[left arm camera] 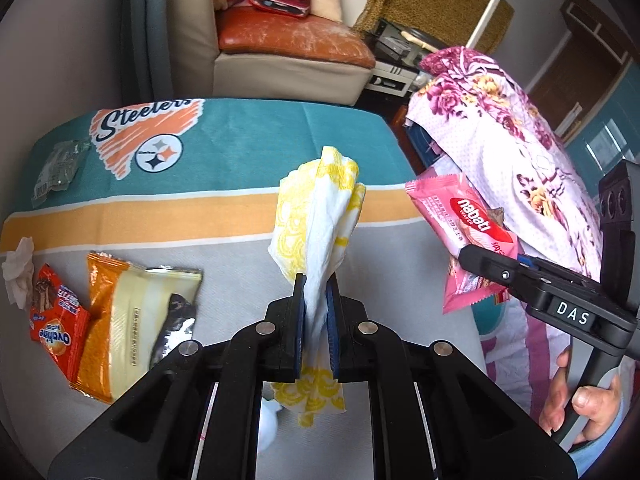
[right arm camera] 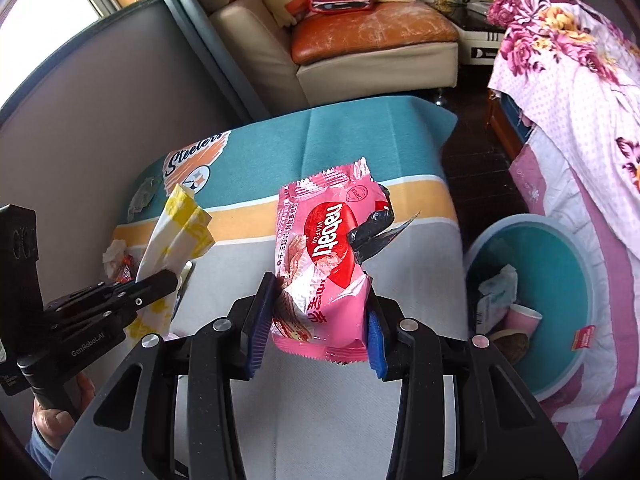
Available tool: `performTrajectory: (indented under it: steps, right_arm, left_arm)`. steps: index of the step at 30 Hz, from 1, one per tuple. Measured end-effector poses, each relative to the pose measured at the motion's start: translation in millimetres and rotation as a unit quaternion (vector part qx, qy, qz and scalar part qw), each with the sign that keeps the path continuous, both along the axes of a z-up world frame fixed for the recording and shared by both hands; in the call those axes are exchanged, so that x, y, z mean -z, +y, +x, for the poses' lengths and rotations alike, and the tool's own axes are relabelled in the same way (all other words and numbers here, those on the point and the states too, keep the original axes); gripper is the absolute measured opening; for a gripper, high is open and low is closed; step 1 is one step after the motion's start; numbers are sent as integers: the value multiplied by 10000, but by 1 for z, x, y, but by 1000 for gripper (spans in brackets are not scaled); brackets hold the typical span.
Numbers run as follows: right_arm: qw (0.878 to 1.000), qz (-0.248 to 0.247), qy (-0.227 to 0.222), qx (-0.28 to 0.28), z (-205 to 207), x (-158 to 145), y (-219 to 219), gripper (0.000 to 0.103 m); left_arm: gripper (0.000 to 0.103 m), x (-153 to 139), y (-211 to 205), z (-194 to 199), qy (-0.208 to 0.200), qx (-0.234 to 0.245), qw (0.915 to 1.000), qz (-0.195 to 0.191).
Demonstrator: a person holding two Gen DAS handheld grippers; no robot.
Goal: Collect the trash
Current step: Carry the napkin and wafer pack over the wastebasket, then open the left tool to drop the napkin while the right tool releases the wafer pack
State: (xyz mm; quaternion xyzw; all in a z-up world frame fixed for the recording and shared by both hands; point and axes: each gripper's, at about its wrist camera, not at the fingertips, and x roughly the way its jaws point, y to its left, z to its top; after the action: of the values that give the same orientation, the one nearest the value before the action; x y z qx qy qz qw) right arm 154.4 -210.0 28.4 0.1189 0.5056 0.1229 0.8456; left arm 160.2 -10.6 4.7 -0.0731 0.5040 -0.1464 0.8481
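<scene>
My left gripper [left arm camera: 317, 284] is shut on a yellow-and-white paper napkin [left arm camera: 320, 208] and holds it above the table; it also shows in the right wrist view [right arm camera: 176, 232]. My right gripper [right arm camera: 320, 300] is shut on a pink Nabati wafer wrapper [right arm camera: 324, 256], held above the table's right part; the wrapper also shows in the left wrist view [left arm camera: 460, 224]. A teal trash basin [right arm camera: 560, 280] sits on the floor to the right, with cups and paper in it.
On the towel-covered table [left arm camera: 240, 152] lie an orange-and-cream wrapper [left arm camera: 128, 312], a red Ovaltine packet [left arm camera: 56, 320], a crumpled white tissue [left arm camera: 20, 272] and a clear plastic wrapper [left arm camera: 60, 168]. A floral-covered bed [right arm camera: 580, 100] stands right; a sofa [left arm camera: 288, 52] behind.
</scene>
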Motion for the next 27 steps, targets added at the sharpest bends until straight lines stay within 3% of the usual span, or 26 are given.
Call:
performTrajectory:
  steps: [15,27]
  right_arm:
    - [9925,47,-122,1218,-68,-1,-151,38]
    - [9876,61,-29,1571,-81,16,-206,38]
  left_arm:
    - [10,1,-158,-22,81,1235,9923,73]
    - [11,23,-237,-15,320,1623,9861,168]
